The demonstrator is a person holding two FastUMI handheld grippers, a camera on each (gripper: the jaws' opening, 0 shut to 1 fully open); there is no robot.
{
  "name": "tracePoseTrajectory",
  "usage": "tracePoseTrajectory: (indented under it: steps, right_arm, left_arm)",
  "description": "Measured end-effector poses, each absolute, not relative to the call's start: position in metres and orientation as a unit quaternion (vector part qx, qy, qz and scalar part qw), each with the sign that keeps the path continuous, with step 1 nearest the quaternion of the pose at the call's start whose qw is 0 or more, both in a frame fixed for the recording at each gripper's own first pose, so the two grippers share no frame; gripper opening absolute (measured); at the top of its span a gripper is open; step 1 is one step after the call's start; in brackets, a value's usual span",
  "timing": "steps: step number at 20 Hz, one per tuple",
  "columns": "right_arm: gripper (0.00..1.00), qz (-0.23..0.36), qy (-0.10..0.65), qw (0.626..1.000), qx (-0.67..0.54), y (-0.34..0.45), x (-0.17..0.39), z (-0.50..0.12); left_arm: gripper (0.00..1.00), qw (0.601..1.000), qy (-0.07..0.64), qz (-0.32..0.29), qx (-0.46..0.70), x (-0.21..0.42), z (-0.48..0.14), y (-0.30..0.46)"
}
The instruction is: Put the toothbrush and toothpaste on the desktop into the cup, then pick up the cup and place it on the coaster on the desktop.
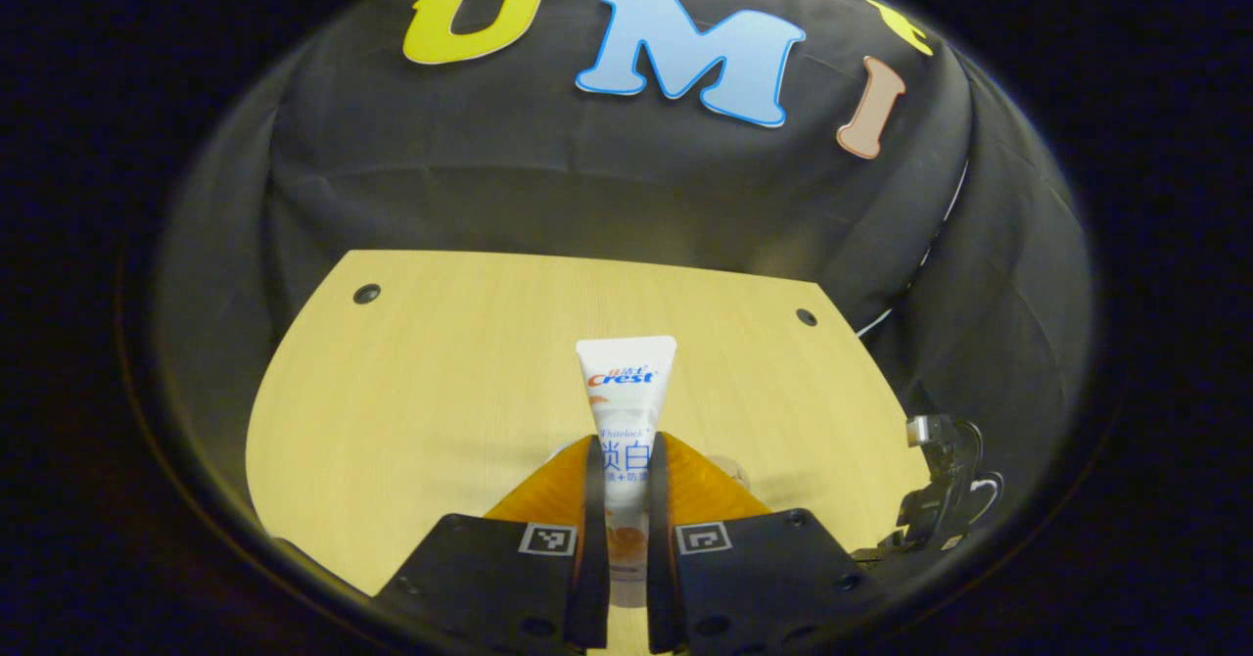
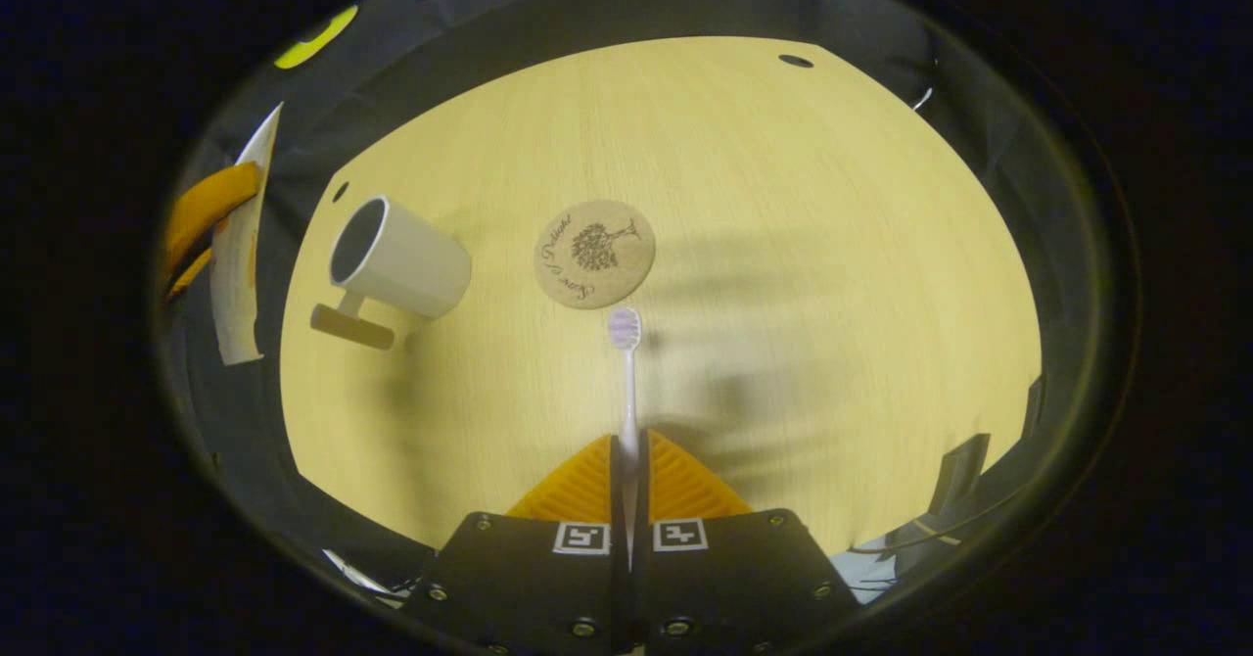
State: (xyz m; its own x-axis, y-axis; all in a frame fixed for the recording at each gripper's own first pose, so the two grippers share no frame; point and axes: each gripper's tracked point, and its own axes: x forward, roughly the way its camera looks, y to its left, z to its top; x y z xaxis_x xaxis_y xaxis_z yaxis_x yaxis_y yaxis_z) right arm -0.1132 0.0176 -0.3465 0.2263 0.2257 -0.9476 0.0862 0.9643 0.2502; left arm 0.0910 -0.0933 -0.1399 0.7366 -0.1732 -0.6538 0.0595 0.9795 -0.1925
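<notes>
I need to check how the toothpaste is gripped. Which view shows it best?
The left gripper view: the white toothpaste tube stands centred between the orange fingers, both pressing it. The right gripper view shows it edge-on at far left.

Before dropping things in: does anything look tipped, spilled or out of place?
Nothing stands out. The white cup stands upright beside the coaster, toothbrush and toothpaste tube each gripped, nothing spilled.

Toothpaste (image 1: 626, 411) between pressing jaws

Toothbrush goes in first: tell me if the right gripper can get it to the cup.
Probably yes. The right gripper grips the toothbrush, the cup stands open-mouthed, with bare desk between.
</notes>
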Motion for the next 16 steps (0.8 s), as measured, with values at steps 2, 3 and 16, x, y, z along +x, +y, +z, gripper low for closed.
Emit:
tracePoseTrajectory:
  steps: [2, 3, 16]
  right_arm:
    - [0.02, 0.037, 0.616, 0.776, 0.130, 0.011, -0.111, -0.343]
    - [0.02, 0.033, 0.614, 0.777, 0.132, 0.007, -0.110, -0.341]
    - [0.02, -0.006, 0.602, 0.784, 0.151, -0.029, -0.110, -0.329]
  left_arm:
    - [0.22, 0.928, 0.358, -0.065, -0.076, 0.102, -0.144, -0.093]
    - [0.22, 0.928, 0.360, -0.066, -0.073, 0.111, -0.147, -0.095]
    - [0.22, 0.937, 0.336, -0.068, -0.067, 0.178, -0.184, -0.101]
